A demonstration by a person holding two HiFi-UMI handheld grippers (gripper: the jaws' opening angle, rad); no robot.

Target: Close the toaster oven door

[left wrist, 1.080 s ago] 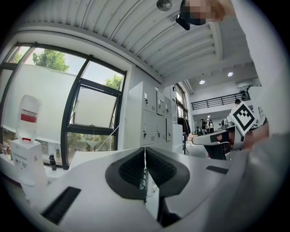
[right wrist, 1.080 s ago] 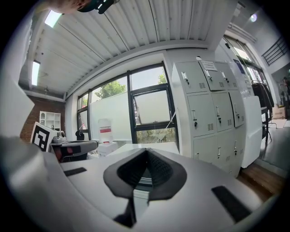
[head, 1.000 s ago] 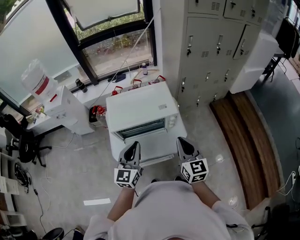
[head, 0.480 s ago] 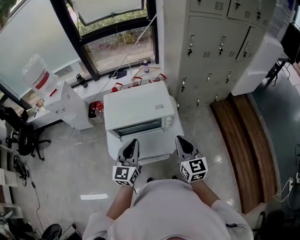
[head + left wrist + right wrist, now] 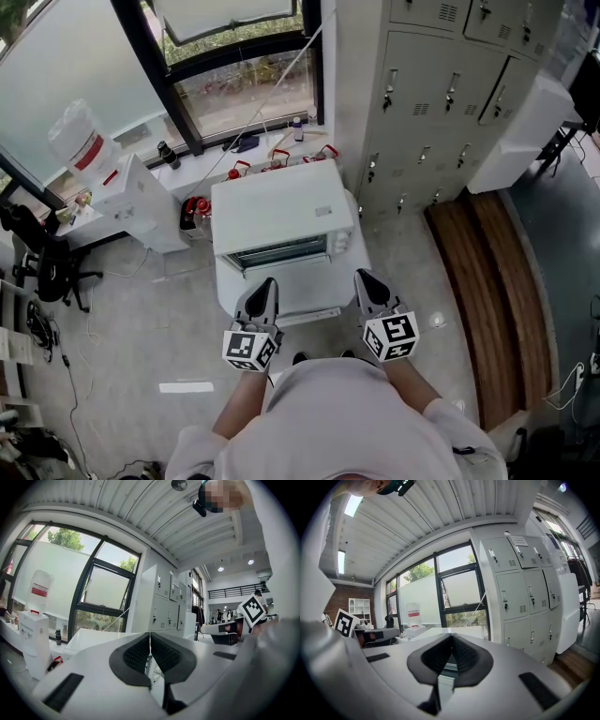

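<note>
1. Toaster oven (image 5: 281, 211): a white box on a white counter (image 5: 226, 286). Grey lockers (image 5: 441, 94) stand just right of the oven and a window is behind it.
2. Door (image 5: 286, 292) is dropped open, lying roughly flat out from the oven's front. The handle bar (image 5: 314, 317) runs along the door's near edge.
3. Left gripper (image 5: 267, 284) and right gripper (image 5: 361, 275): jaws pressed together on both, nothing between them. They hover at the oven's front, one toward each side of the door.
4. Handling guess: a stiff, light, bottom-hinged panel, probably glass-paned with a smooth, slippery finish. No pinch needed. Get under the handle bar and lift both sides evenly.
5. Risk: the oven looks light, so a hard shove could slide it back. Ease the last bit so the door doesn't slam.
</note>
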